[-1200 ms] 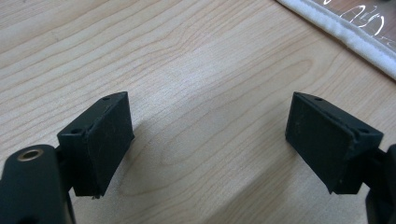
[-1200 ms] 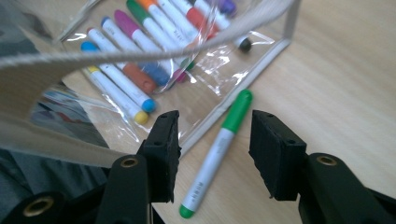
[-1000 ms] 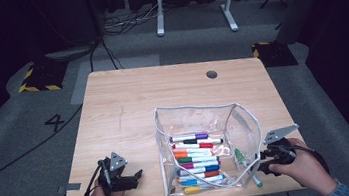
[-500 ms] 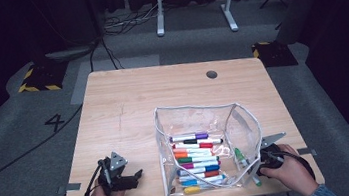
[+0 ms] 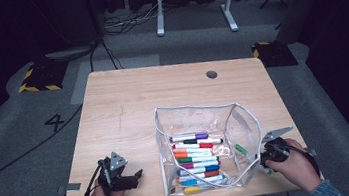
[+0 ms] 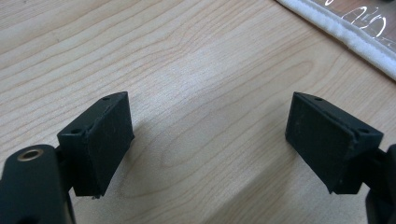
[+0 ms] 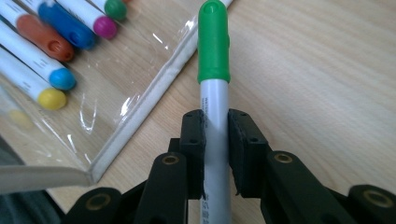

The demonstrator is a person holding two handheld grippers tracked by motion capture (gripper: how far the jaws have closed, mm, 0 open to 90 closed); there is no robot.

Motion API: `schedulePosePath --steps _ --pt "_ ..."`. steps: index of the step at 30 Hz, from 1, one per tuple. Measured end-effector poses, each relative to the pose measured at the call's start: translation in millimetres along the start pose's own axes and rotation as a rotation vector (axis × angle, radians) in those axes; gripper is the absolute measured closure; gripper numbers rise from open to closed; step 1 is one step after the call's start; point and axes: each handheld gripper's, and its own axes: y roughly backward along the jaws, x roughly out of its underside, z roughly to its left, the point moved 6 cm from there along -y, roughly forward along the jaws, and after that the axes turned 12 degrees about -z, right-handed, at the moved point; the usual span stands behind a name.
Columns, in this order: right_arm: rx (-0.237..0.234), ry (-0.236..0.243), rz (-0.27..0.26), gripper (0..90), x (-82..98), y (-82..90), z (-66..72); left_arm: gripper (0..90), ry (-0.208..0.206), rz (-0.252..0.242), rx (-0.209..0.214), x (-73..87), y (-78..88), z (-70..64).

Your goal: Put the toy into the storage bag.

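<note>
Green-capped marker (image 7: pixel 214 84): white barrel, cap on, lying on the wooden table just outside the right wall of the clear pouch (image 5: pixel 246 124), which holds many coloured markers; its barrel is pinched between two black pads.

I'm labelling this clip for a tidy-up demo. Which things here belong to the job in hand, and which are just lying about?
In the job:
- green-capped marker, pinched between the jaws of the right gripper, which have just been closing
- clear pouch beside it
- markers in the pouch

Lying about:
- left gripper, open over bare table
- tape strip at the table's edge
</note>
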Motion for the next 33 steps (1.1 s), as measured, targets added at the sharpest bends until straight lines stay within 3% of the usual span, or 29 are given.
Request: schedulePosePath --steps 9,14,33 --pt "-0.02 -0.001 -0.021 76.9 -24.1 37.3 -3.2 15.2 0.0 0.0 0.0 0.0 0.0 0.0" --pt "-0.031 -0.032 -0.059 76.9 -37.7 60.2 -3.0 15.1 0.0 0.0 0.0 0.0 0.0 0.0" --pt "-0.032 0.012 -0.177 76.9 -88.8 127.2 8.0 15.1 0.0 0.0 0.0 0.0 0.0 -0.1"
